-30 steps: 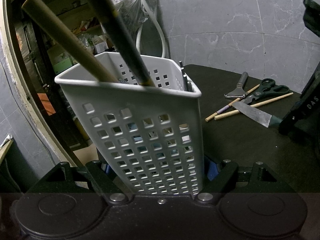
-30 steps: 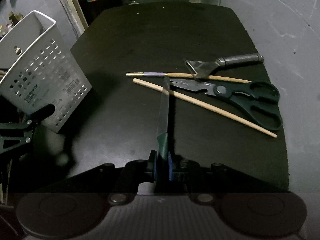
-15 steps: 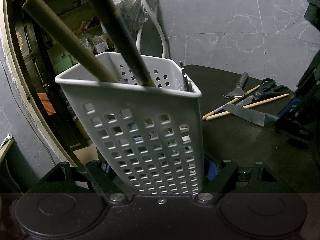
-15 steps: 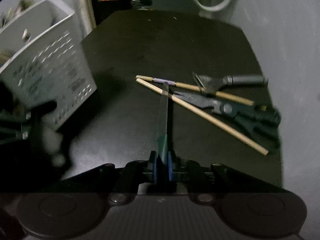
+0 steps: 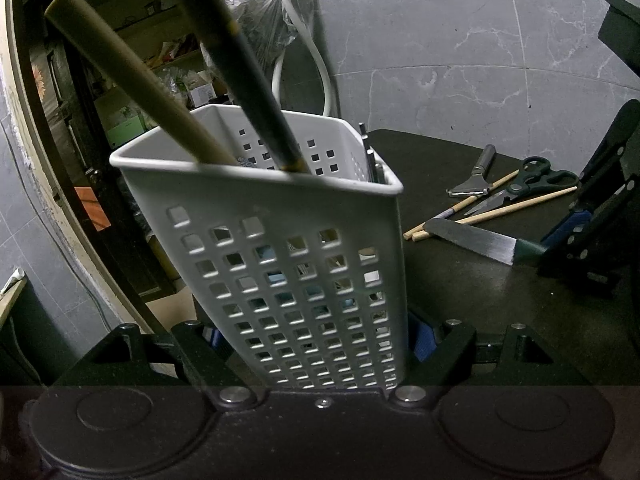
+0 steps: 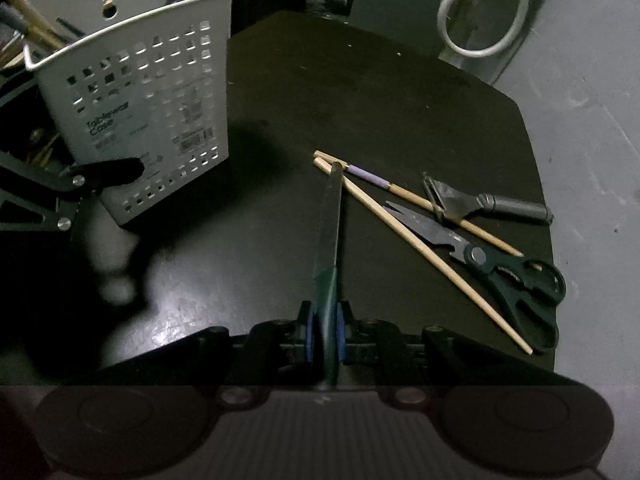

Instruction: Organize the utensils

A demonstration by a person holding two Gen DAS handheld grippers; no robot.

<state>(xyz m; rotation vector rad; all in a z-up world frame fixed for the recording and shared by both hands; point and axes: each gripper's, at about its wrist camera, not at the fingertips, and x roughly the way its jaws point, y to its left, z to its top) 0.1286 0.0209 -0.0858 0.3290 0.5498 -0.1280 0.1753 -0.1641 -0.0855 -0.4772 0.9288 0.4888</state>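
A white perforated utensil caddy (image 5: 296,248) stands tilted on the black table, and my left gripper (image 5: 316,344) is shut on its lower part. It also shows in the right wrist view (image 6: 140,92), with a left finger (image 6: 104,170) against its side. Long handles (image 5: 152,92) lean out of it. My right gripper (image 6: 325,330) is shut on the green handle of a knife (image 6: 330,224), blade pointing forward above the table. The knife also shows in the left wrist view (image 5: 476,242), right of the caddy.
On the black table (image 6: 360,92) lie two wooden chopsticks (image 6: 416,236), black scissors (image 6: 516,280) and a grey-handled peeler (image 6: 480,202), to the right of the knife. A white hose (image 6: 480,12) lies beyond the table's far edge. Grey marble floor surrounds the table.
My right gripper has lifted the knife and swung left, toward the caddy. The caddy now looms larger in the right wrist view. My left gripper and the caddy have stayed still.
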